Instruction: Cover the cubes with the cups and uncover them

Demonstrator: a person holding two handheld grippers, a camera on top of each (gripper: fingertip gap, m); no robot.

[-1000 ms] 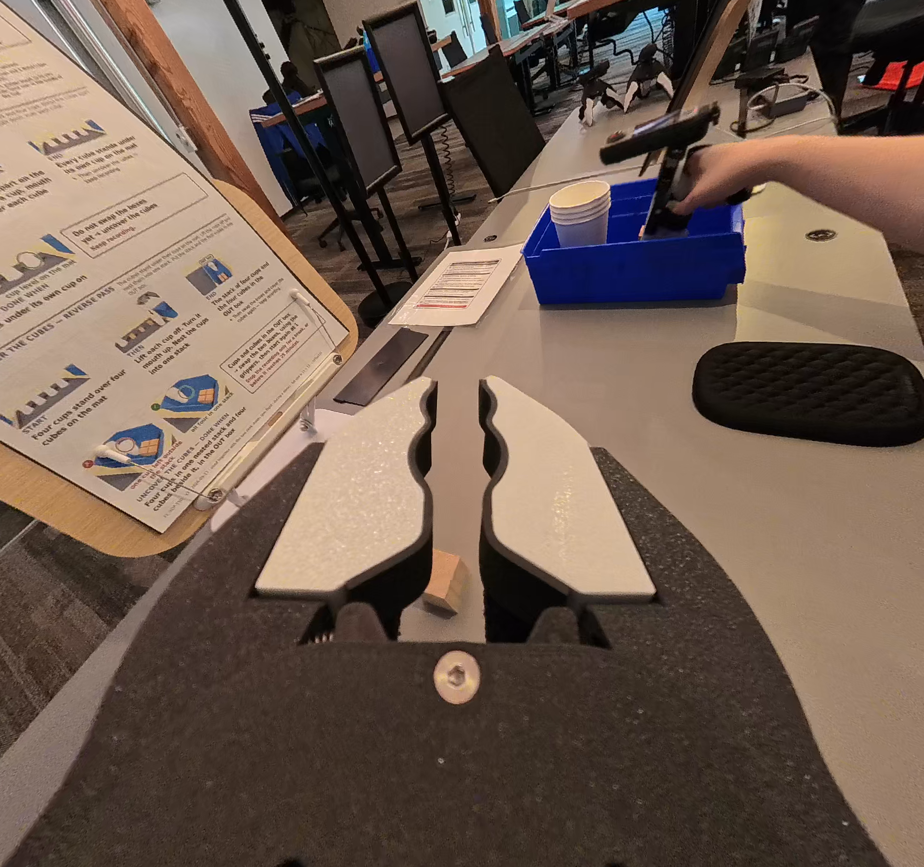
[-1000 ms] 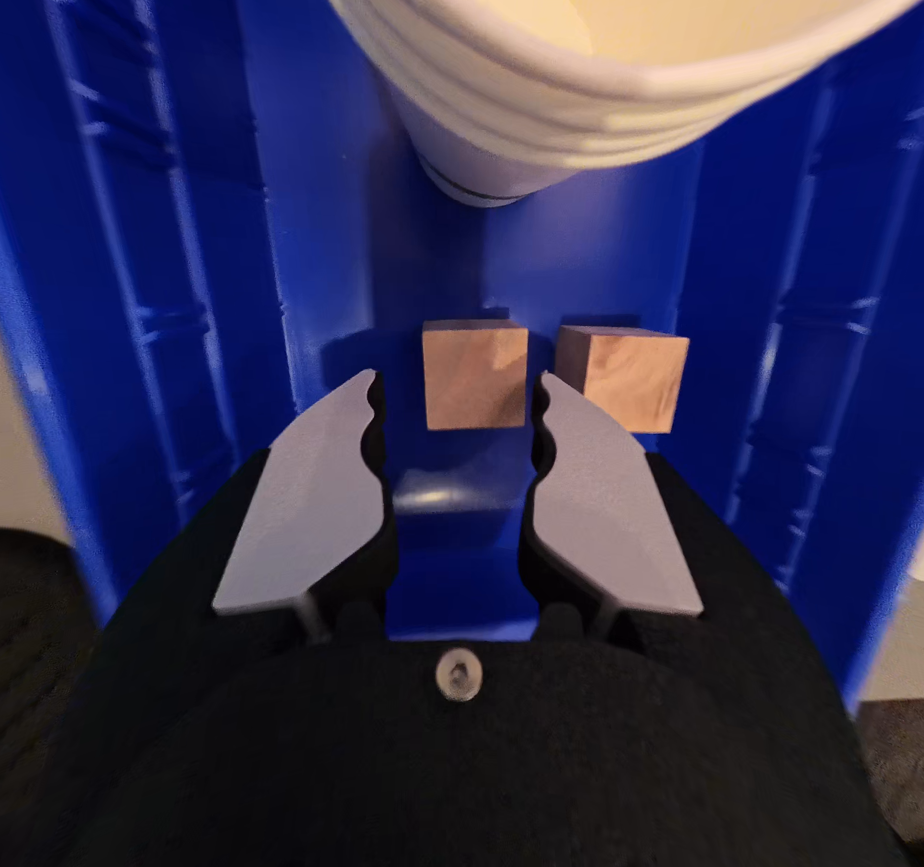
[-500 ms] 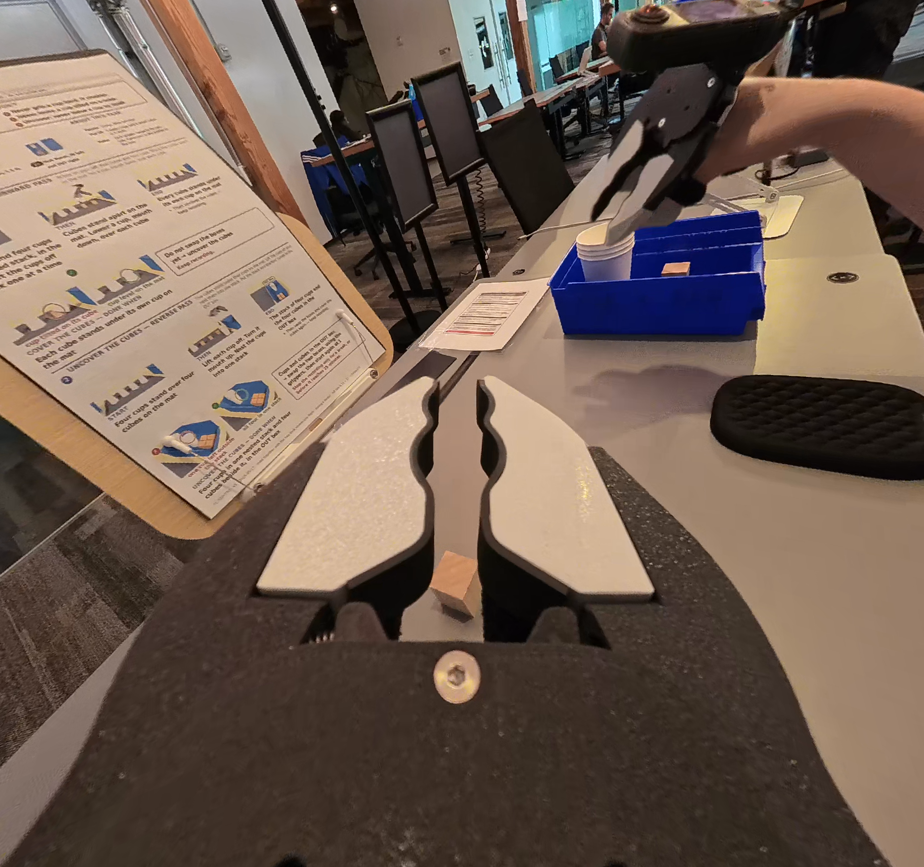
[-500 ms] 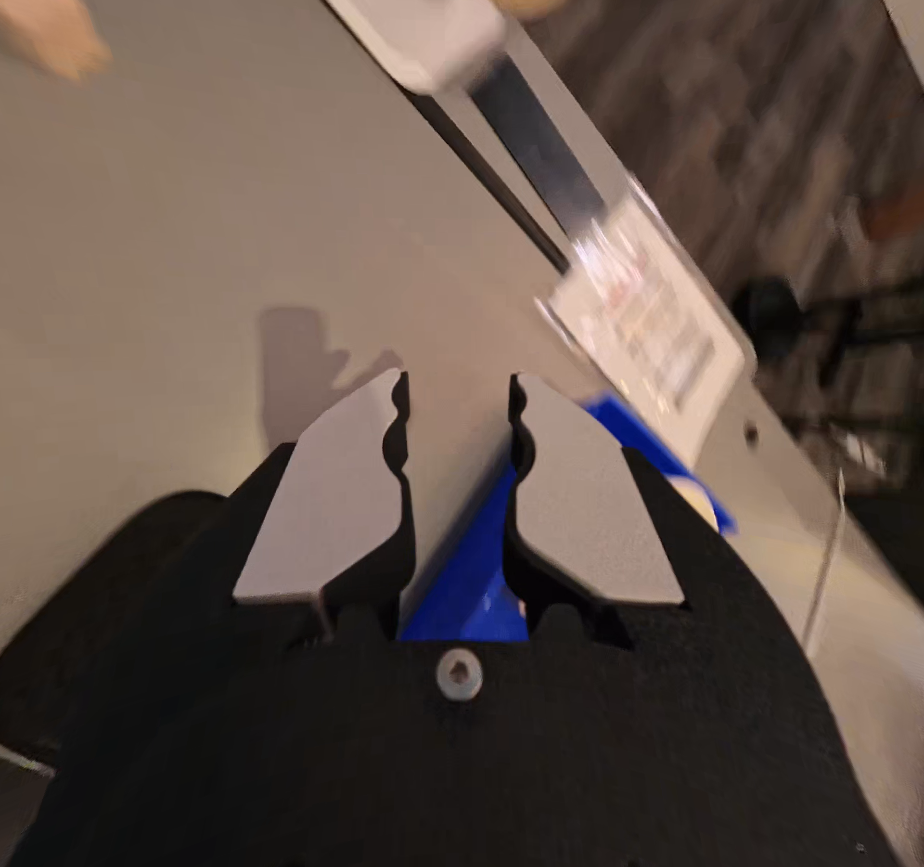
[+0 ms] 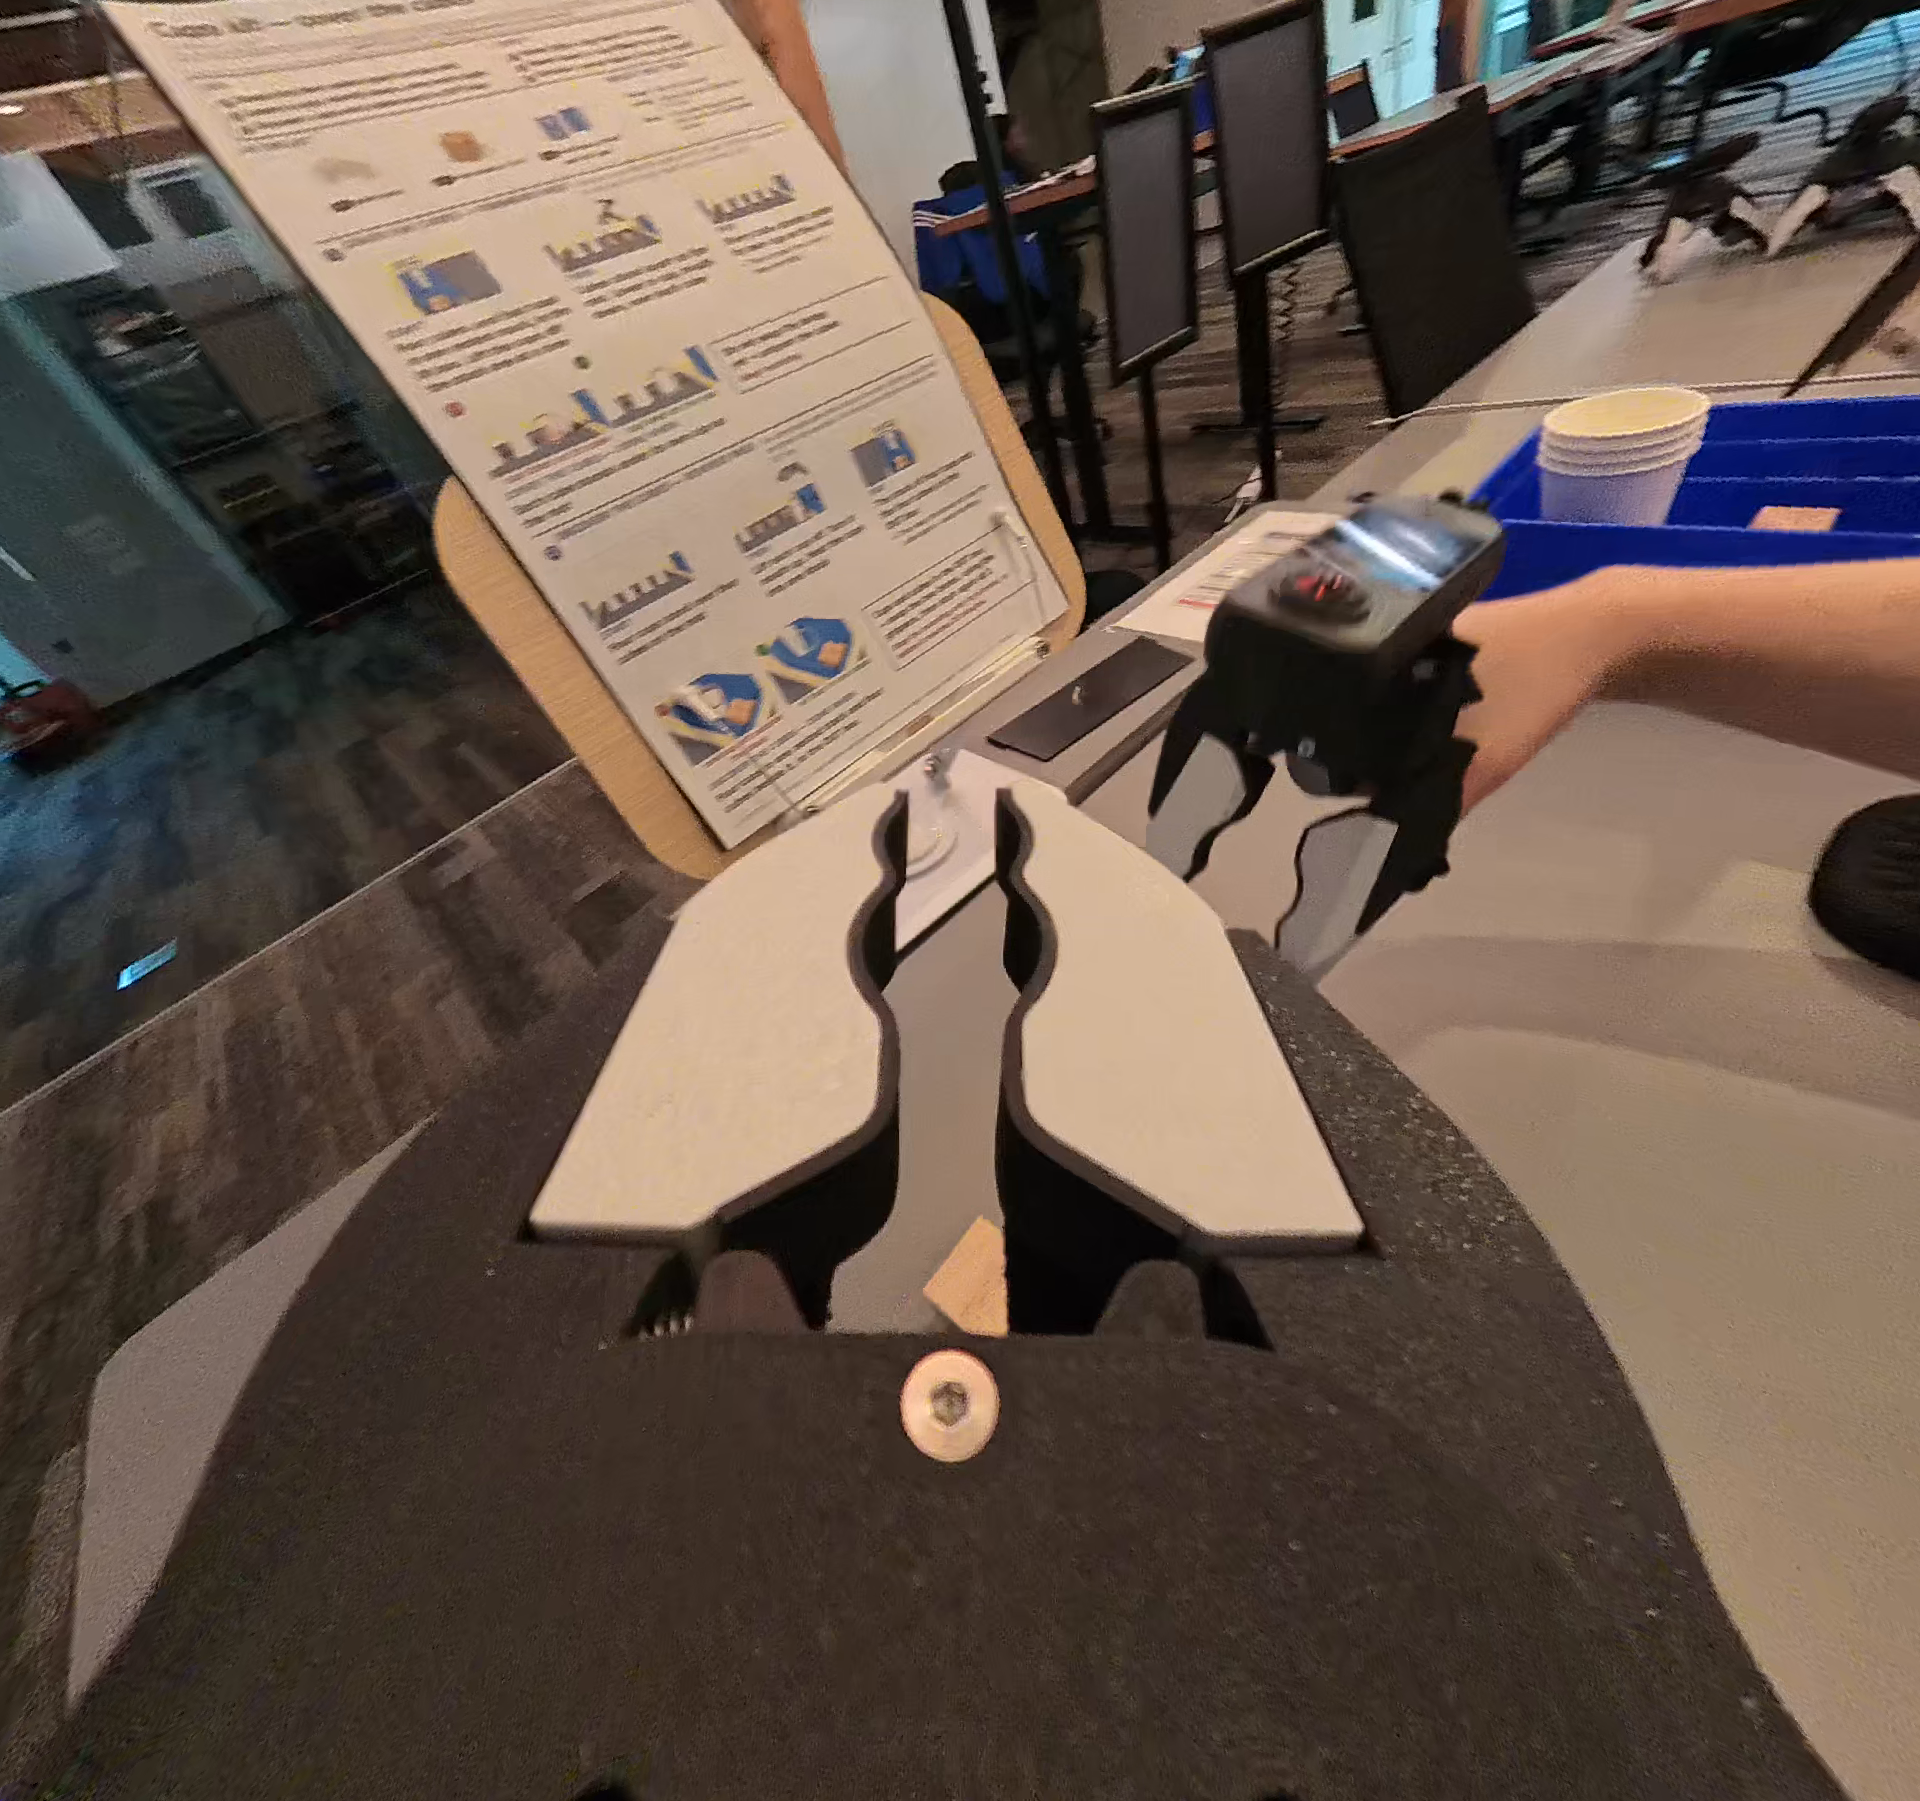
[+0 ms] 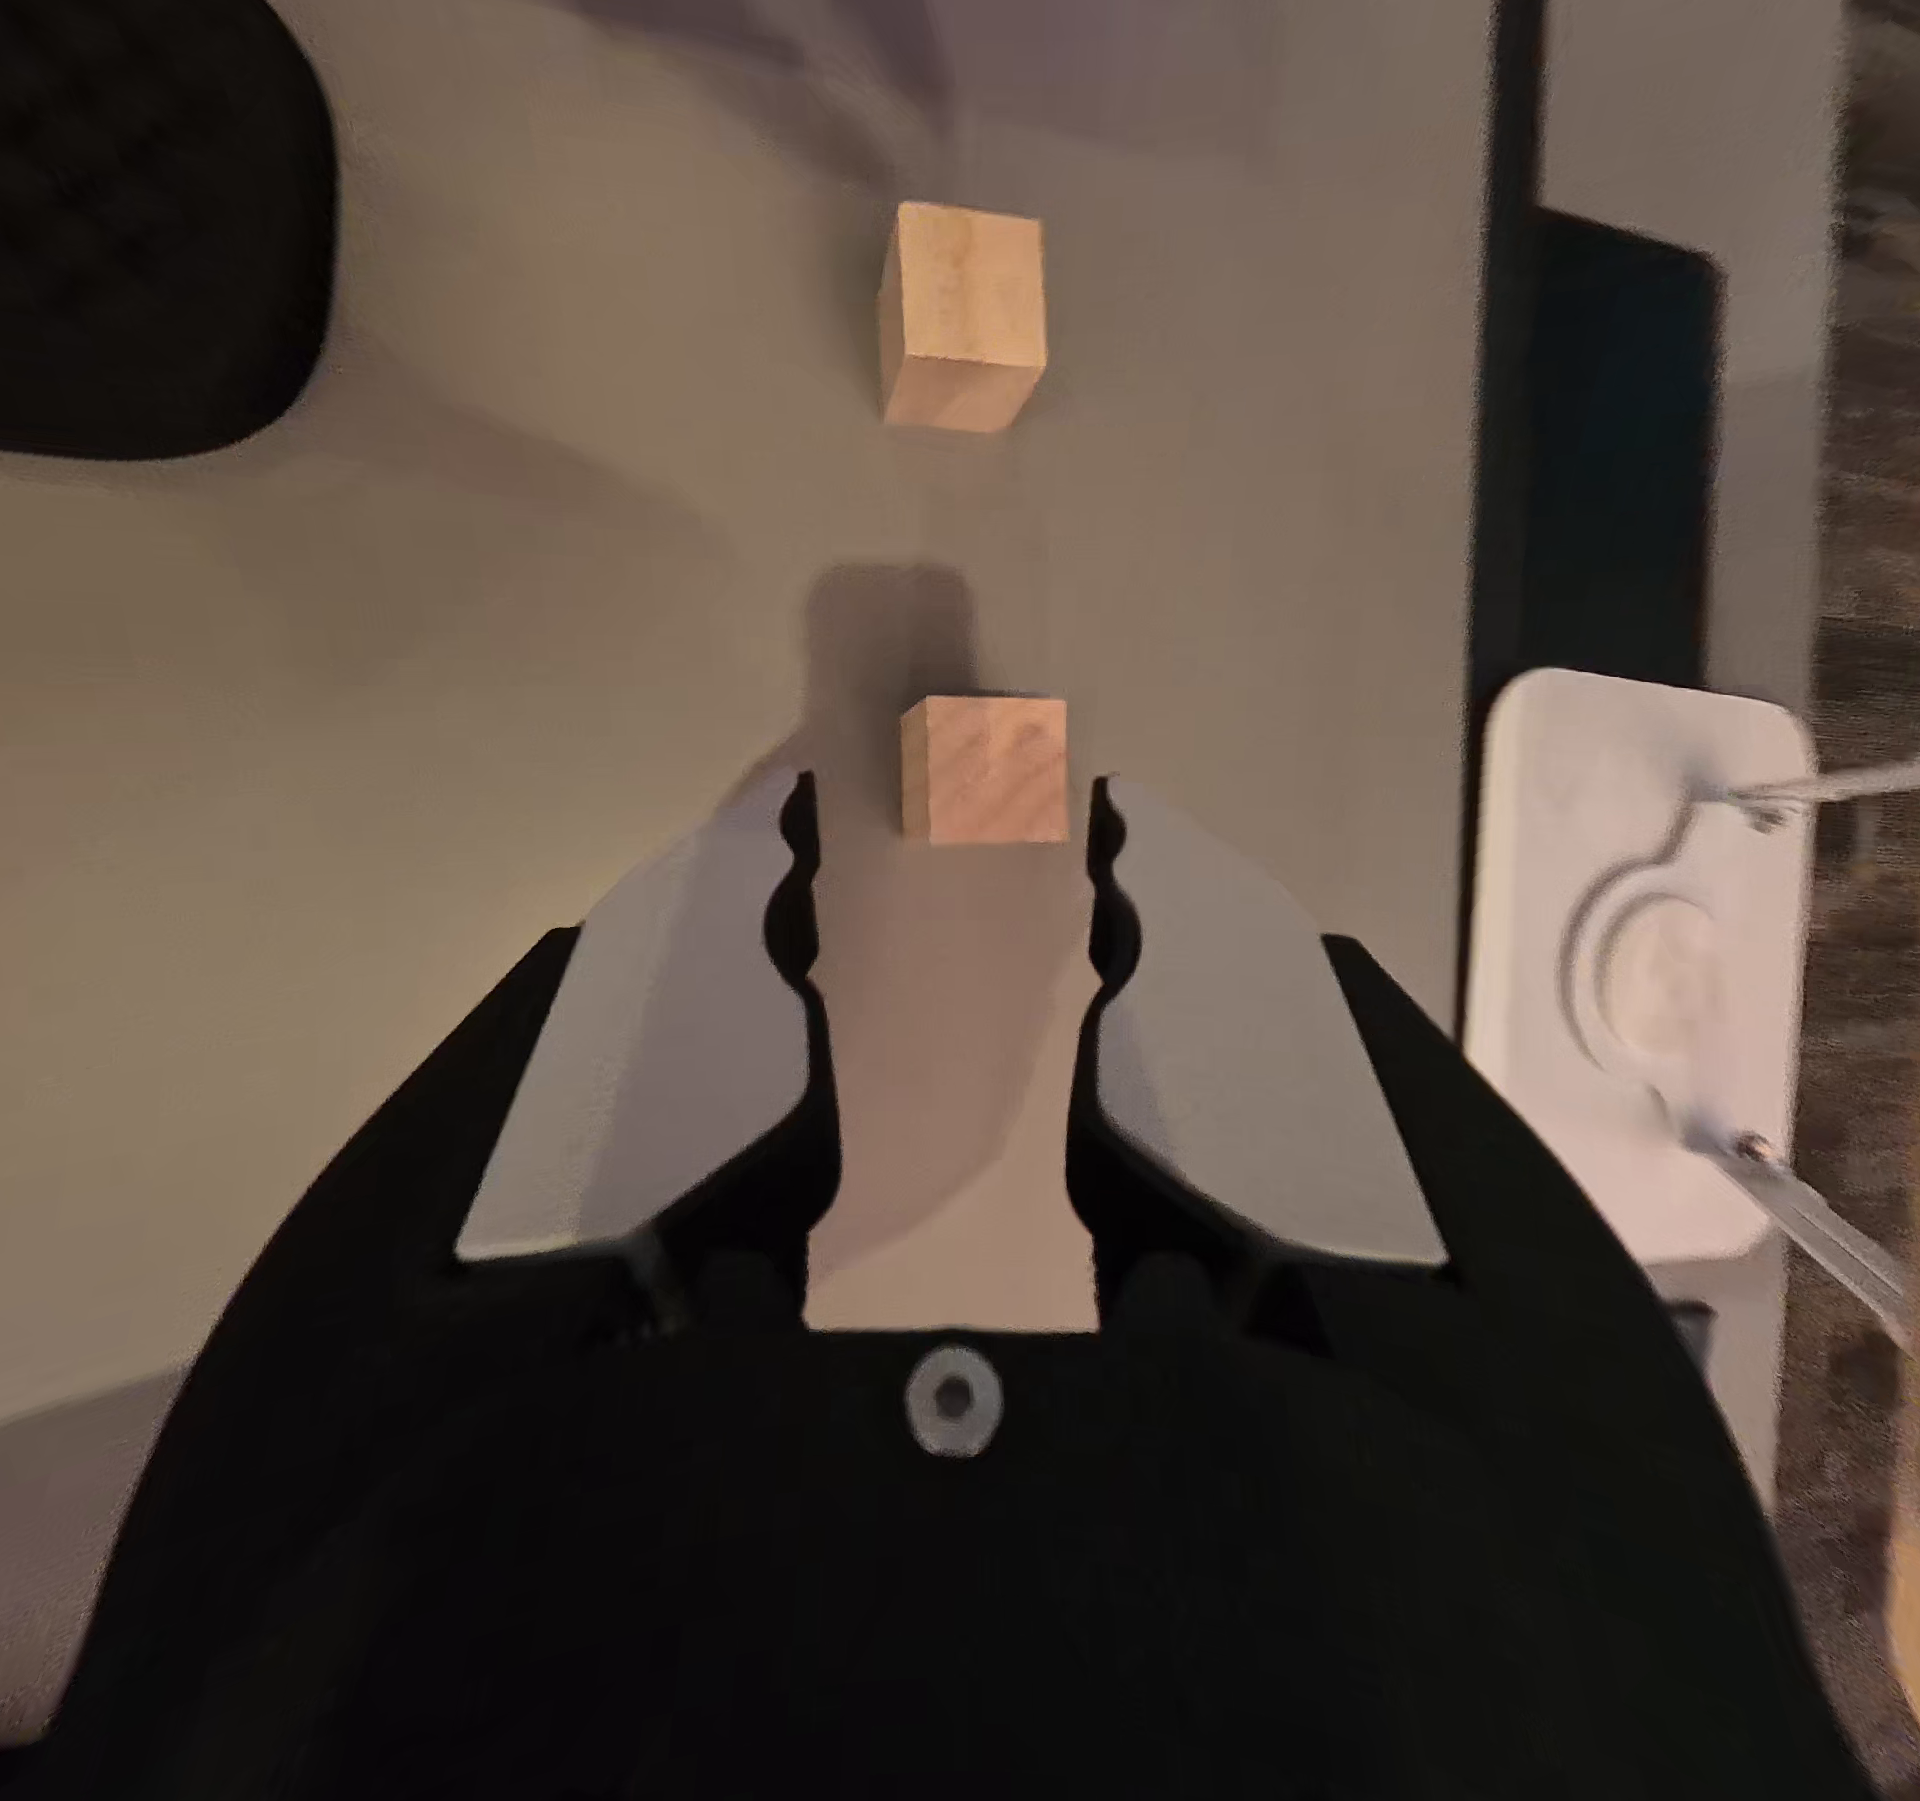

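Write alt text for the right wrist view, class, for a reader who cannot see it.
The right claw, open and empty, points down at a grey table, with a wooden cube just beyond its tips. A second wooden cube lies farther ahead, and a black textured pad sits at the upper left.

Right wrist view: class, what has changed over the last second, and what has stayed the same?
The right gripper left the blue plastic bin and now hangs open over the grey table, one small wooden cube free at its fingertips, another cube beyond. Unchanged: left gripper slightly open, white paper cup stack in the bin.
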